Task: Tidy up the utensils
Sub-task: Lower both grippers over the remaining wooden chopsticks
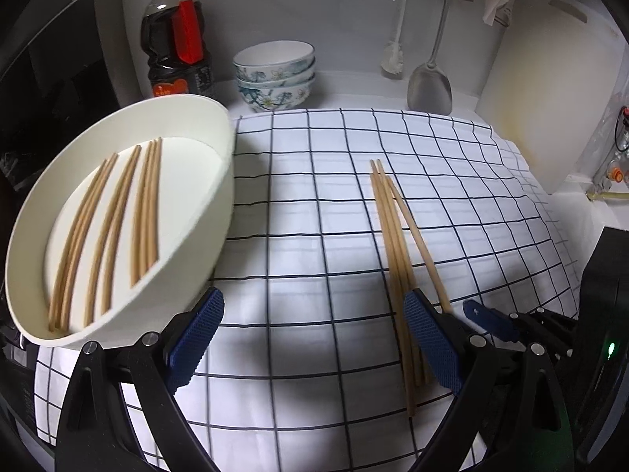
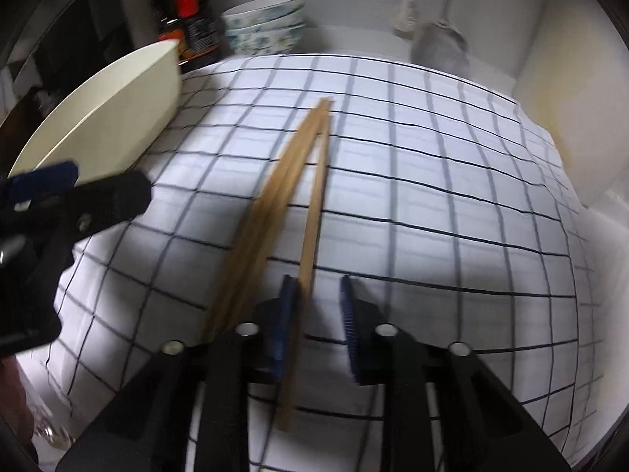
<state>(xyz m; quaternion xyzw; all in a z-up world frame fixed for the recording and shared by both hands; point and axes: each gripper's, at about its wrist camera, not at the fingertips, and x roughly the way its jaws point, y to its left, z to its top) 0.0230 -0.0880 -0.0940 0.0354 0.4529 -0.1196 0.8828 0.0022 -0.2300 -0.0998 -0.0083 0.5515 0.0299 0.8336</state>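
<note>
- While my right gripper (image 2: 316,295) hangs low over the checked cloth (image 2: 452,196), its jaws stand a little apart, with one loose chopstick (image 2: 314,212) running between them against the left pad; I cannot tell whether anything is pinched.
- My left gripper (image 1: 310,338) is spread wide with nothing between the pads.
- The loose chopsticks (image 1: 393,244) lie on the cloth as a fanned bundle, their near ends passing by the left gripper's right pad.
- Left of that bundle, at the cloth's left edge, sits the white oval tray (image 1: 220,149), tilted in my view.
- Inside the tray lie more chopsticks (image 1: 114,232), laid in three pairs side by side.
- Behind the bundle, past the cloth's far edge on the counter (image 1: 354,90), stands a stack of patterned bowls (image 1: 275,74).
- Left of the bowls is a dark sauce bottle (image 1: 177,39); to their right a metal spatula (image 1: 430,82) and a white brush (image 1: 393,59) hang at the wall.
</note>
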